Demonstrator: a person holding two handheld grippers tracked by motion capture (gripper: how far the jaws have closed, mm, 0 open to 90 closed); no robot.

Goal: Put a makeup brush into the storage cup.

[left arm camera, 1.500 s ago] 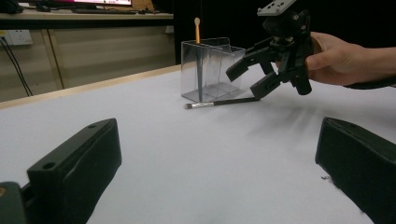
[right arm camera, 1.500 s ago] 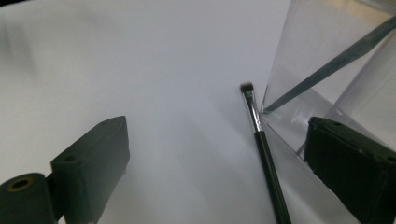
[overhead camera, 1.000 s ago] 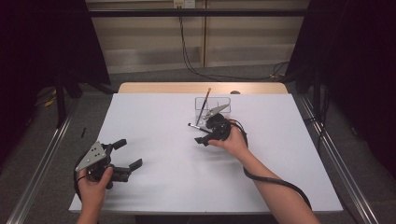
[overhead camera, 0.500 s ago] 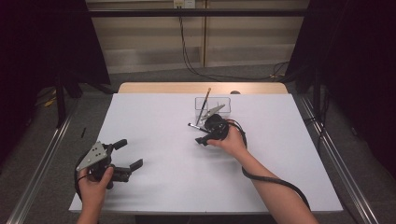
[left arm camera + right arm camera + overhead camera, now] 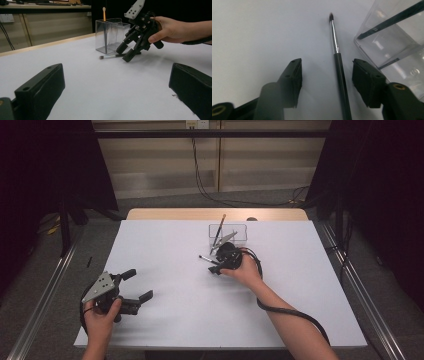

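Note:
A thin black makeup brush [image 5: 338, 62] with a silver ferrule lies flat on the white table [image 5: 175, 320], just in front of a clear plastic holder [image 5: 235, 234]. My right gripper [image 5: 327, 66] points down over the brush handle. Its jaws have just been closing, and the handle lies between them with a gap on each side. The left gripper view shows this right gripper [image 5: 124, 54] tilted over the brush [image 5: 110, 56] beside the holder [image 5: 110, 35]. My left gripper [image 5: 139, 284] rests open near the table's front left, with nothing between its jaws.
Another brush [image 5: 219, 227] with a pale orange tip stands slanted inside the holder. The holder's wall [image 5: 392, 45] is close to the right gripper's right jaw. A bare wooden strip [image 5: 215, 213] runs along the table's far edge. A black cable [image 5: 292, 312] trails from the right gripper.
The right gripper's jaws look a little narrower around the brush handle. Both hands stay about where they were, and the brush has not moved.

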